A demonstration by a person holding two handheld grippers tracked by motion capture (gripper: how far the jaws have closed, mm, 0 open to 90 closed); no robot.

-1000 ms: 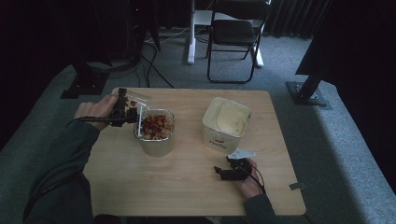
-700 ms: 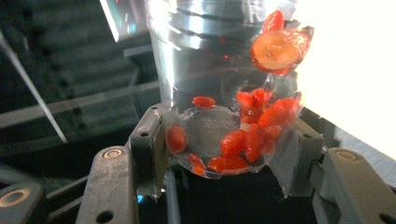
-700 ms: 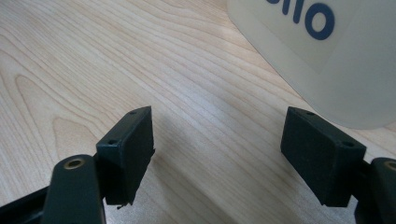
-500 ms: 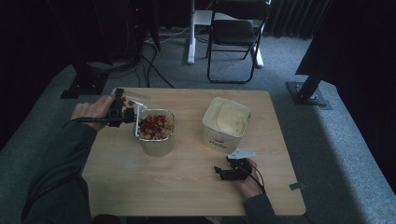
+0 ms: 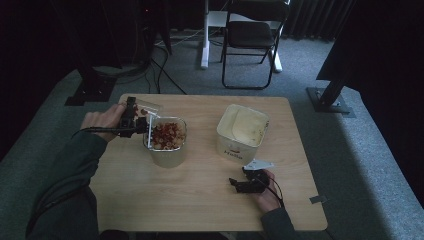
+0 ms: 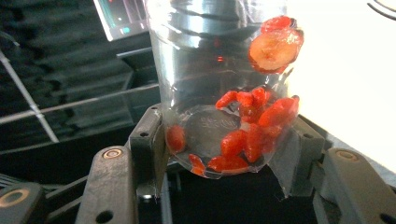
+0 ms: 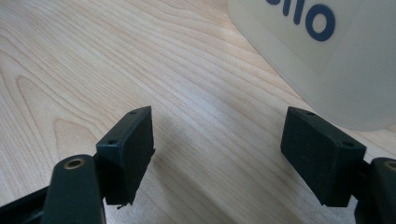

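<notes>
the clear cup point(image 6: 219, 88) with red fruit bits point(image 6: 252, 130) is sitting pinched between the left gripper point(image 6: 224, 154) fingers, tipping over a tub of fruit point(image 5: 167, 142). the right gripper point(image 7: 217, 140) is resting on the table point(image 5: 200, 200), fingers apart around nothing, white tub point(image 7: 327, 51) just beyond one fingertip.

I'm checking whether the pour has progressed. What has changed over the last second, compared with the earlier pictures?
Nothing has visibly changed. The left gripper stays shut on the clear cup, tipped over the container of red pieces, with some pieces still inside the cup. The right gripper rests open on the table near the cream tub.
</notes>
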